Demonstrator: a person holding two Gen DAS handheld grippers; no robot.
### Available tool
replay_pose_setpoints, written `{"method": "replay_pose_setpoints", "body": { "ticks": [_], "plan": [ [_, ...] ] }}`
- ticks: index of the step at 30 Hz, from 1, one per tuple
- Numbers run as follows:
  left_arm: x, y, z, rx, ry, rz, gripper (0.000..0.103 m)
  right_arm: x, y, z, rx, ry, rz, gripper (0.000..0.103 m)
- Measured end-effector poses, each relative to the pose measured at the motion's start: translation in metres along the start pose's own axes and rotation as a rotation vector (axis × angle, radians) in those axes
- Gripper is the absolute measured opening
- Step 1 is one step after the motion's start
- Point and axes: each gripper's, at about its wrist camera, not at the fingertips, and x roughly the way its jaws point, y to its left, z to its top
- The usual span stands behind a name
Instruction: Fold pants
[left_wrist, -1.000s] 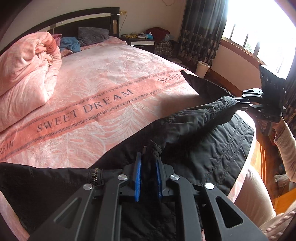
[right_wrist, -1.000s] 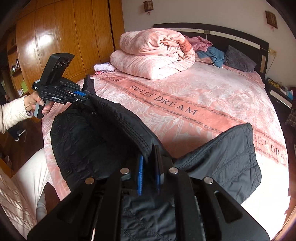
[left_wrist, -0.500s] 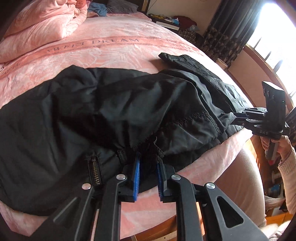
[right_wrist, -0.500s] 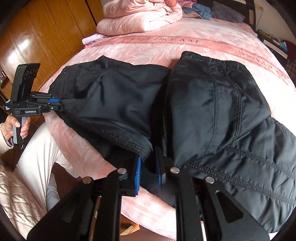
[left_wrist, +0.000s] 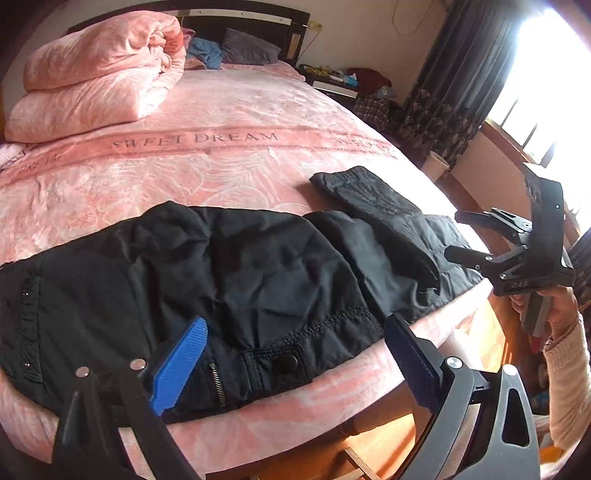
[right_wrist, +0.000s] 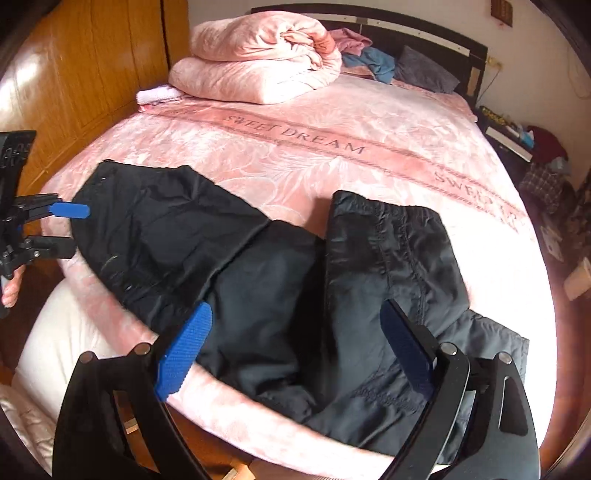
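Viewing: I see black pants lying flat along the near edge of the bed, partly folded over themselves.
Pants material: thin, matte, crinkled fabric; stitched waistband with a snap button and a metal zipper.
Pants shape: in the right wrist view, one quilted-seam panel lies over the rest.
Bed cover: pink, plush, with a leaf pattern and a woven "SWEET DREAM" band.
Quilt: pink, bulky, folded near the headboard.
Left gripper: jaws spread wide, ribbed blue pads bare, holding nothing.
Right gripper: jaws spread wide, empty, just above the cloth.
Change: half a second ago I had both jaws clamped on the pants edge; both have released, and the pants rest on the bed.
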Motion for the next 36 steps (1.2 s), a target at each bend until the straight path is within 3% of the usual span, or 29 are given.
{"method": "replay_pose_setpoints", "body": {
  "ticks": [4,6,8,10,12,13,14,19,23,26,28,30,33,36],
  "plan": [
    [0.034,0.031,0.007,-0.124,0.031,0.103,0.097,0.087,-0.008,0.039,0.047,0.177,-0.222,0.090],
    [0.052,0.044,0.001,-0.152,0.068,0.130,0.097,0.132,-0.011,0.046,0.058,0.283,-0.300,0.068],
    [0.066,0.050,-0.007,-0.165,0.100,0.141,0.097,0.169,-0.019,0.044,0.071,0.368,-0.391,0.065],
    [0.077,0.055,-0.017,-0.185,0.135,0.135,0.097,0.180,-0.029,0.041,0.116,0.363,-0.412,0.058],
    [0.082,0.058,-0.025,-0.189,0.141,0.143,0.097,0.174,-0.041,0.040,0.185,0.348,-0.413,0.014],
    [0.084,0.057,-0.028,-0.180,0.143,0.147,0.097,0.164,-0.047,0.040,0.210,0.323,-0.389,0.006],
    [0.084,0.055,-0.030,-0.167,0.142,0.155,0.097,0.152,-0.054,0.039,0.235,0.299,-0.380,0.004],
    [0.089,0.045,-0.034,-0.127,0.154,0.198,0.099,0.055,-0.116,0.017,0.494,0.078,-0.241,0.004],
    [0.088,0.040,-0.036,-0.134,0.146,0.212,0.099,-0.010,-0.172,-0.040,0.714,-0.022,-0.260,0.004],
    [0.084,0.037,-0.037,-0.160,0.128,0.214,0.099,-0.021,-0.202,-0.097,0.840,0.017,-0.271,0.012],
    [0.081,0.036,-0.038,-0.188,0.114,0.206,0.099,-0.015,-0.212,-0.134,0.903,0.077,-0.302,0.025],
    [0.075,0.032,-0.041,-0.213,0.100,0.198,0.099,-0.005,-0.213,-0.163,0.932,0.141,-0.325,0.046],
    [0.070,0.015,-0.040,-0.201,0.080,0.196,0.099,0.000,-0.210,-0.189,0.923,0.208,-0.387,0.059],
    [0.067,-0.004,-0.038,-0.160,0.074,0.192,0.099,-0.007,-0.214,-0.206,0.966,0.156,-0.339,0.062]
  ]
}}
